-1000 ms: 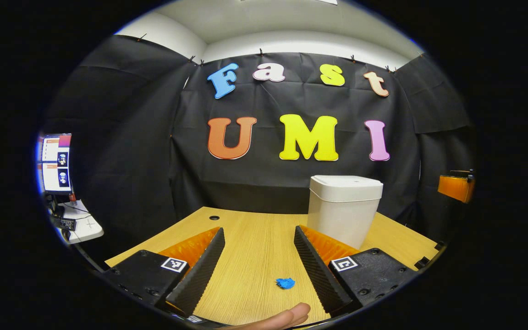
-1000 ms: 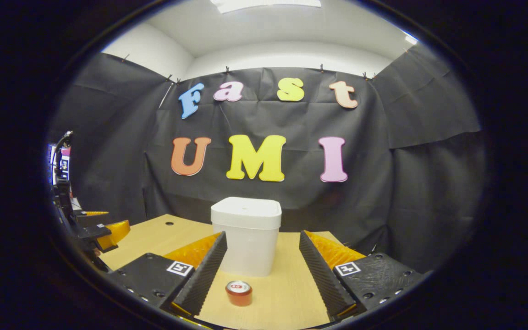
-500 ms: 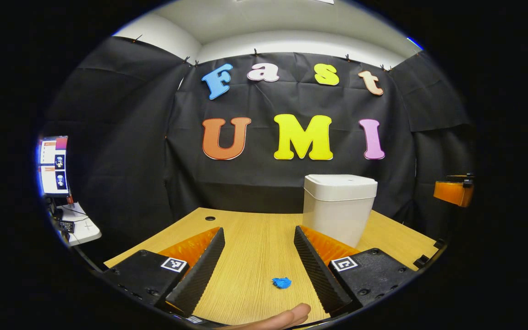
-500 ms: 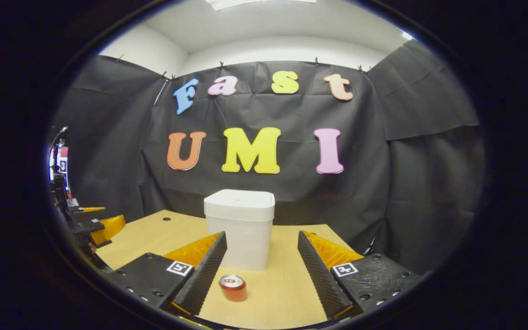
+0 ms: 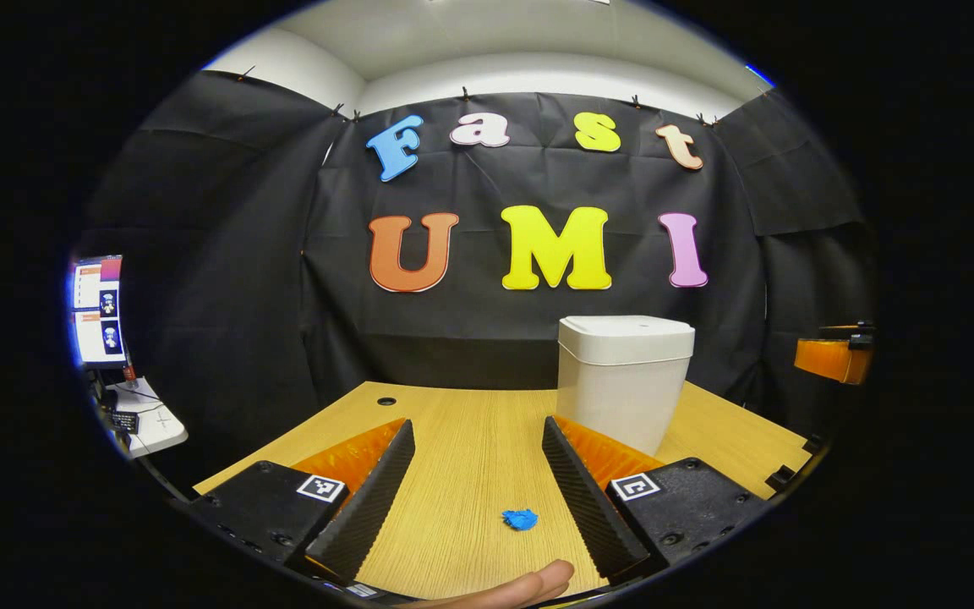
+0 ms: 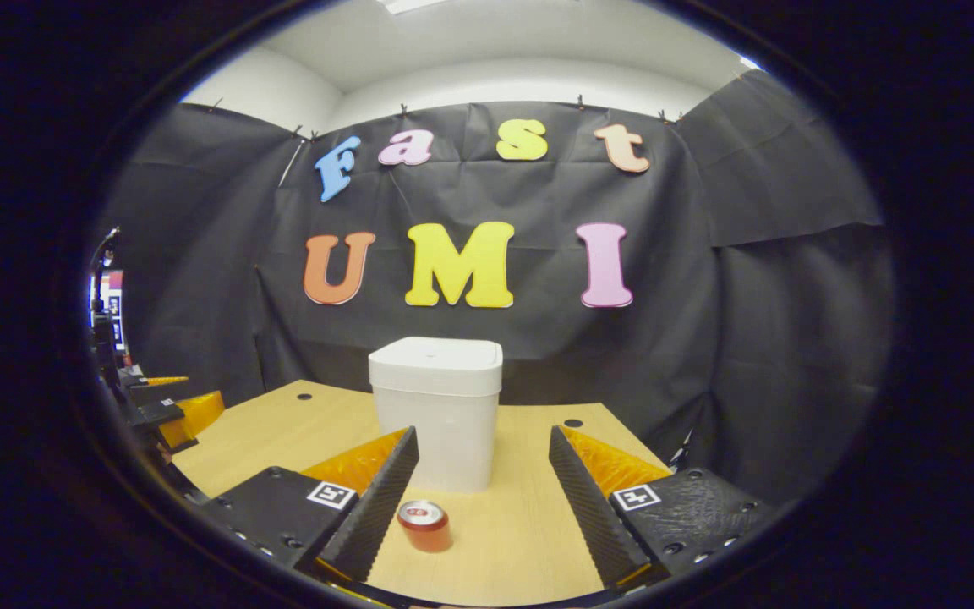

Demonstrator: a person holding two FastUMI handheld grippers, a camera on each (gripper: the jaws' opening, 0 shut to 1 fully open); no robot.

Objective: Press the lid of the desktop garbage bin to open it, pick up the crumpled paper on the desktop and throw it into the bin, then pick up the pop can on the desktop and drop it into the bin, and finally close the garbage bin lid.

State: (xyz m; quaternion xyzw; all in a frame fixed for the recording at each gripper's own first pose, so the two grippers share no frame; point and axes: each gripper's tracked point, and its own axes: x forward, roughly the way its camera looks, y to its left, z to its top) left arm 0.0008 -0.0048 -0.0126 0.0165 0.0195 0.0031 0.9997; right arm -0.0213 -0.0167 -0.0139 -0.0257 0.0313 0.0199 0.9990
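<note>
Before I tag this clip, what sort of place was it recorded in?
Most likely a recording booth set up as a desk scene: black cloth is clipped up as walls around a wooden desktop, which bears a white lidded garbage bin, a pop can and a crumpled blue paper.

In the right gripper view, the right gripper hangs above the wooden desktop with its two fingers spread wide and nothing between them. A red pop can stands upright on the desktop just beside the left finger, and behind it the white garbage bin stands with its lid closed. At the far left edge, the other gripper shows beside the desktop.
</note>
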